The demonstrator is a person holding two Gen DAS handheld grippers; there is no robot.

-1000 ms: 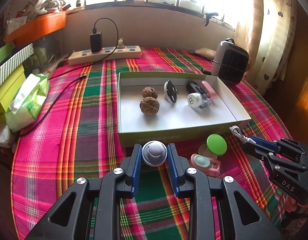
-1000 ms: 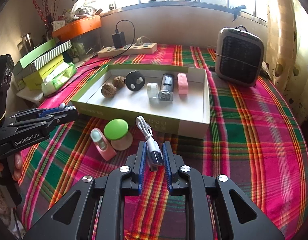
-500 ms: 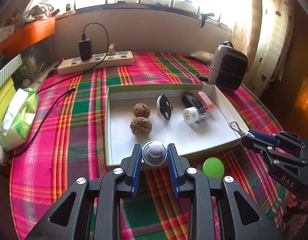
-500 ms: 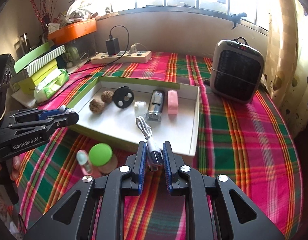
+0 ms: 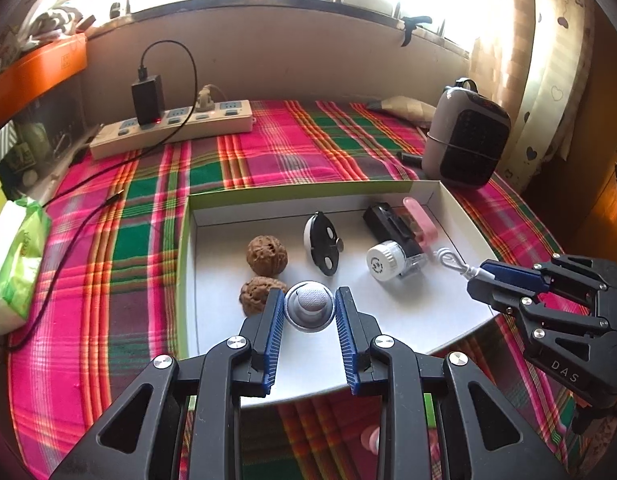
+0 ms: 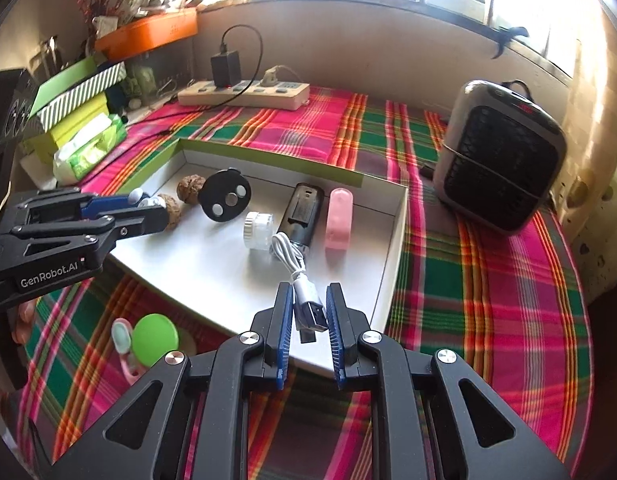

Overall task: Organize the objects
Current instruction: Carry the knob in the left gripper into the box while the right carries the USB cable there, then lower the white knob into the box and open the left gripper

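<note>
My left gripper [image 5: 309, 308] is shut on a small round silver-grey knob [image 5: 309, 310] and hangs over the near part of the white tray [image 5: 448, 204], beside two walnuts [image 5: 267, 255]. My right gripper [image 6: 307, 312] is shut on the plug end of a white USB cable [image 6: 296, 268], over the tray's near right corner; its tip shows in the left wrist view [image 5: 478, 276]. In the tray lie a black disc [image 6: 226, 196], a white cap [image 6: 259, 230], a black device [image 6: 302, 212] and a pink case [image 6: 339, 218].
A green-lidded jar [image 6: 154, 338] and a pink holder [image 6: 122, 340] stand on the plaid cloth in front of the tray. A small heater [image 6: 502, 156] stands at the right, a power strip [image 6: 244, 94] at the back, boxes and a tissue pack [image 6: 90, 146] at the left.
Both grippers have moved forward with their loads, from in front of the tray to over its inside. The green jar and pink holder have dropped toward the near edge of both views.
</note>
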